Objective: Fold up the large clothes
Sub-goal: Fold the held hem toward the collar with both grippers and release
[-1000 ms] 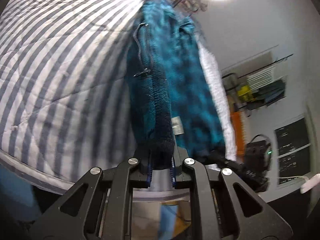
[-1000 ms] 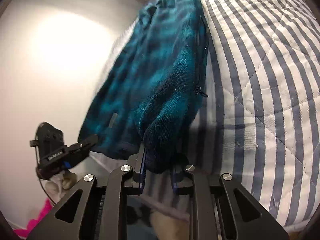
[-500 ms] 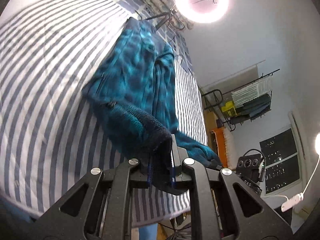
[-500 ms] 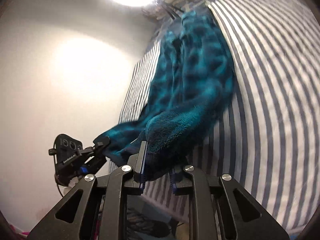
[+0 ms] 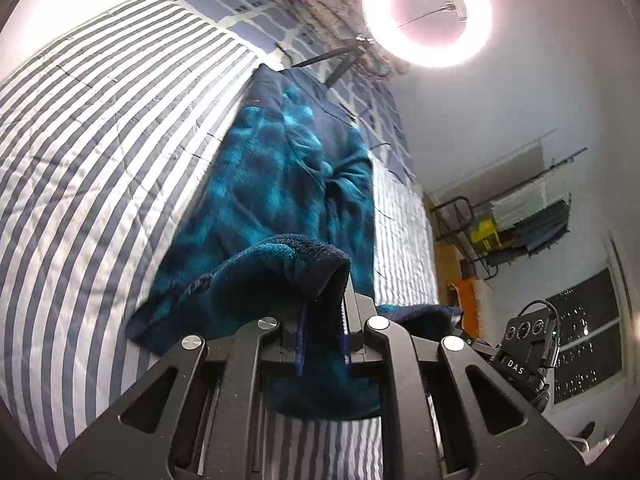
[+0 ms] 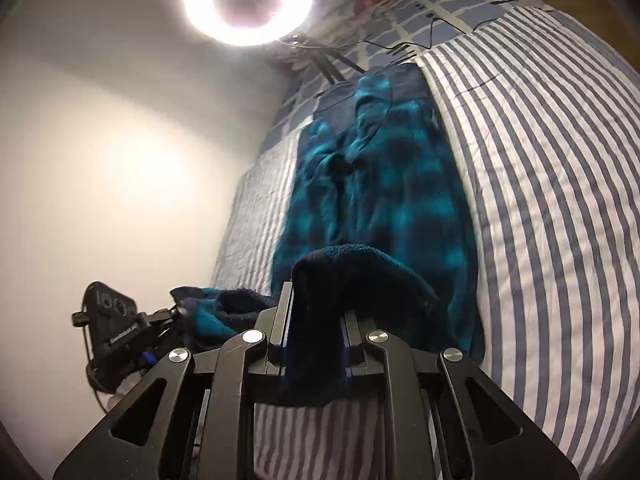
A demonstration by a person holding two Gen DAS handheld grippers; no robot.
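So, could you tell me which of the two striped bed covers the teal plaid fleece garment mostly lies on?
The teal plaid fleece garment mostly lies on the grey-and-white striped quilt, not the blue-checked cover beyond.

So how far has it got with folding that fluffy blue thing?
Done: the teal fleece garment lies stretched lengthwise on the striped quilt. In hand: the left gripper and right gripper each pinch its near edge, lifted. Left: no finished fold shows yet.

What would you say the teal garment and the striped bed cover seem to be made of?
The teal garment looks like thick fleece: fuzzy, matte pile, mottled teal and navy. The striped bed cover looks like quilted woven cotton, judging by stitch lines and slight puckering, though the fibre is uncertain.
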